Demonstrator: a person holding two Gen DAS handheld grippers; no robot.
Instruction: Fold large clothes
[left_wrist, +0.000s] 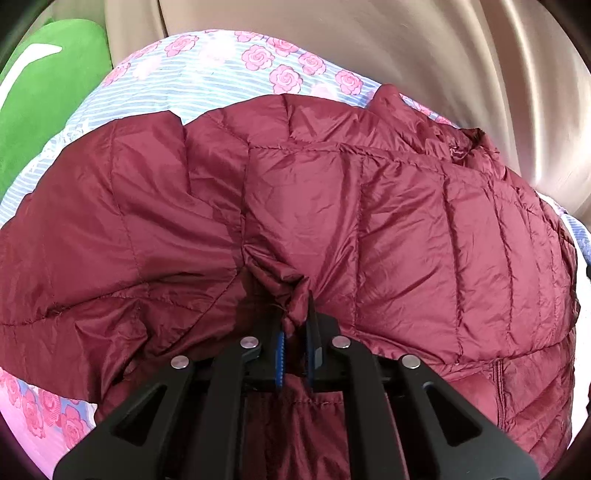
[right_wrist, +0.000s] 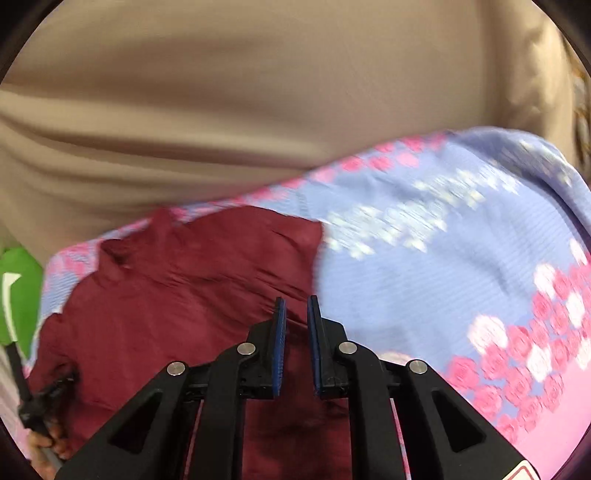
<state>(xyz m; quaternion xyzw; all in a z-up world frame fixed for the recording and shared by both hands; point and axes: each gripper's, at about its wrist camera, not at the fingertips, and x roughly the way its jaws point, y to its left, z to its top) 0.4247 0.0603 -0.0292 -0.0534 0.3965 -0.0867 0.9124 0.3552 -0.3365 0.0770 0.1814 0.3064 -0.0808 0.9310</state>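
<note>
Floral bedding (left_wrist: 207, 88) is carrying the maroon puffer jacket (left_wrist: 369, 221), spread flat, likely ready for folding. Nearest, the left gripper (left_wrist: 295, 328) is clenching a bunched jacket edge, seemingly to lift it over. The right gripper (right_wrist: 296, 314), hovering over the jacket's edge, is nearly closed on nothing. Right of the jacket, bare bedding is offering room; beyond it, a beige curtain (right_wrist: 258, 92) is hanging.

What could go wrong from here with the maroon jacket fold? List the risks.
1. The left gripper pinches only a small bunch of the slick maroon jacket; it may slip out when lifted.
2. The right gripper looks closed on nothing, so a one-sided pull could skew the fold or drag the floral sheet.
</note>
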